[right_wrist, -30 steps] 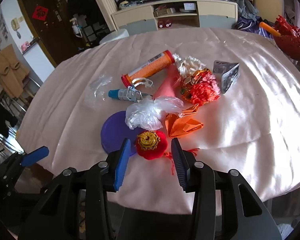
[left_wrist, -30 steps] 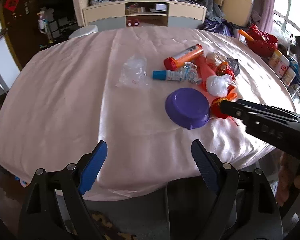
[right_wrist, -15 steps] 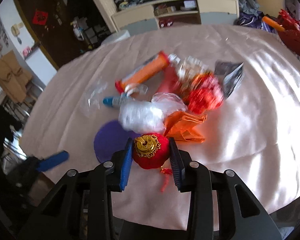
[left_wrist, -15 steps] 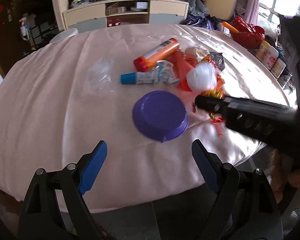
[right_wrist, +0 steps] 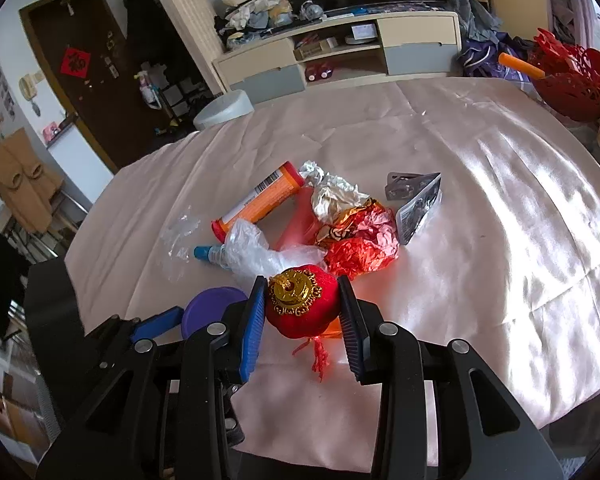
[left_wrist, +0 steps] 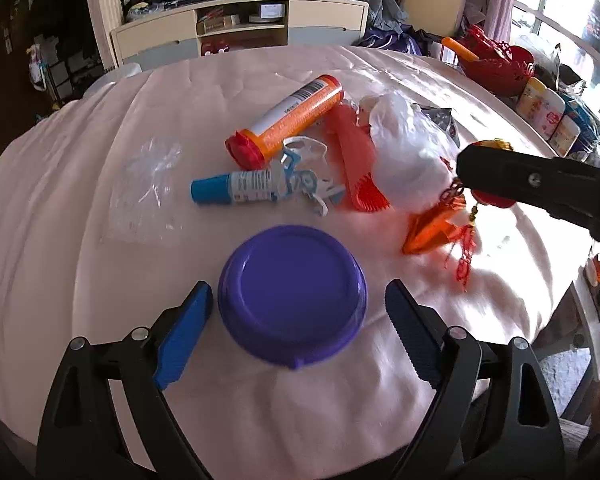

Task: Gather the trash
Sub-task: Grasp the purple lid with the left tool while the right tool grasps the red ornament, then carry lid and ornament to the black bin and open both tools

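An upturned purple bowl [left_wrist: 292,300] lies on the pink tablecloth [left_wrist: 80,272] between the fingers of my open left gripper [left_wrist: 298,290], with a gap at the right finger. My right gripper [right_wrist: 302,284] is shut on a red lantern ornament [right_wrist: 302,308] with a gold cap, held just above the cloth with its tassel hanging down. In the left wrist view the right gripper's black arm [left_wrist: 532,178] reaches in from the right. Behind lie an orange tube [left_wrist: 288,116], a blue-capped tube [left_wrist: 236,188], a white plastic bag [left_wrist: 408,156], clear wrap [left_wrist: 148,184] and red foil [right_wrist: 360,244].
A silver packet [right_wrist: 418,200] and orange paper [left_wrist: 428,232] lie by the pile. A red basket [left_wrist: 496,64] and jars [left_wrist: 540,108] stand at the table's right edge. A low cabinet [left_wrist: 240,28] is beyond the table. The cloth's near edge drops off just below my grippers.
My left gripper has moved forward until the purple bowl sits between its fingers. My right gripper closed on the red lantern ornament and raised it off the cloth.
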`<state>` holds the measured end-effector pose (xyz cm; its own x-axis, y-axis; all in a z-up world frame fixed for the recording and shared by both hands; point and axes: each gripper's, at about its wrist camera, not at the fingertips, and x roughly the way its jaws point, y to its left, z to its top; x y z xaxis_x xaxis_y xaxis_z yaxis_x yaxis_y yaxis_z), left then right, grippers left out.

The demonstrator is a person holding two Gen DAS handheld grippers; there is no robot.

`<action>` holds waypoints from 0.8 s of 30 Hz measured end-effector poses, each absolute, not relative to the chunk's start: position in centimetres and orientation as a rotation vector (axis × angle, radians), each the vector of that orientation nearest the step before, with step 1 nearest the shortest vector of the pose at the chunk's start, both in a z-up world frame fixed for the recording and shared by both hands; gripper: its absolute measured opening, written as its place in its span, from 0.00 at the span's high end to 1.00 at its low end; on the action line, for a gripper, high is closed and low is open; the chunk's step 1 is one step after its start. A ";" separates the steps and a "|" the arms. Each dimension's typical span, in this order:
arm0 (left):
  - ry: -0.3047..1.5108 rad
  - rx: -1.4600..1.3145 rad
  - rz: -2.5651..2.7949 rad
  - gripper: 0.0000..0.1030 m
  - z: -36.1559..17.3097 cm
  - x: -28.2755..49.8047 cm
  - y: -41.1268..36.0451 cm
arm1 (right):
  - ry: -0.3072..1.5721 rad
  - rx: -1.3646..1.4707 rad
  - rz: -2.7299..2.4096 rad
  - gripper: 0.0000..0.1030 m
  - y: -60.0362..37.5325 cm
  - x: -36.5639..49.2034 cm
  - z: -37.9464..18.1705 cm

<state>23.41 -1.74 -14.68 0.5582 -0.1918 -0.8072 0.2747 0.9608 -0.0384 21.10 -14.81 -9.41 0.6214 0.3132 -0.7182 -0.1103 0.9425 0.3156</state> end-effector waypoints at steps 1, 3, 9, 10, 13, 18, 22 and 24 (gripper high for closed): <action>0.939 0.099 -0.275 0.19 -14.7 23.4 -1.8 | 0.867 0.251 0.247 0.65 -14.8 21.1 -9.4; 0.936 0.117 -0.272 0.21 -14.7 23.7 -2.0 | 0.866 0.250 0.247 0.65 -14.7 21.0 -9.3; 0.932 0.145 -0.272 0.30 -14.5 23.8 -2.4 | 0.863 0.245 0.238 0.65 -14.9 20.8 -8.9; 0.931 0.144 -0.272 0.30 -14.6 23.7 -2.4 | 0.859 0.242 0.237 0.65 -14.9 20.6 -8.8; 0.932 0.136 -0.266 0.31 -14.5 23.2 -2.2 | 0.850 0.233 0.237 0.65 -14.9 20.1 -8.2; 0.938 0.115 -0.250 0.31 -13.8 21.7 -1.3 | 0.843 0.226 0.239 0.65 -14.9 19.2 -7.6; 0.928 0.111 -0.226 0.31 -12.1 20.0 -0.5 | 0.835 0.221 0.240 0.65 -14.7 17.9 -6.7; 0.921 0.103 -0.220 0.31 -11.0 18.9 -0.2 | 0.829 0.213 0.243 0.65 -14.5 16.9 -6.0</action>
<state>18.90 -0.19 -11.04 0.5842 -0.1442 -0.7987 0.2322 0.9727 -0.0058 16.88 -14.51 -6.04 0.6512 0.2943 -0.6995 -0.1294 0.9513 0.2798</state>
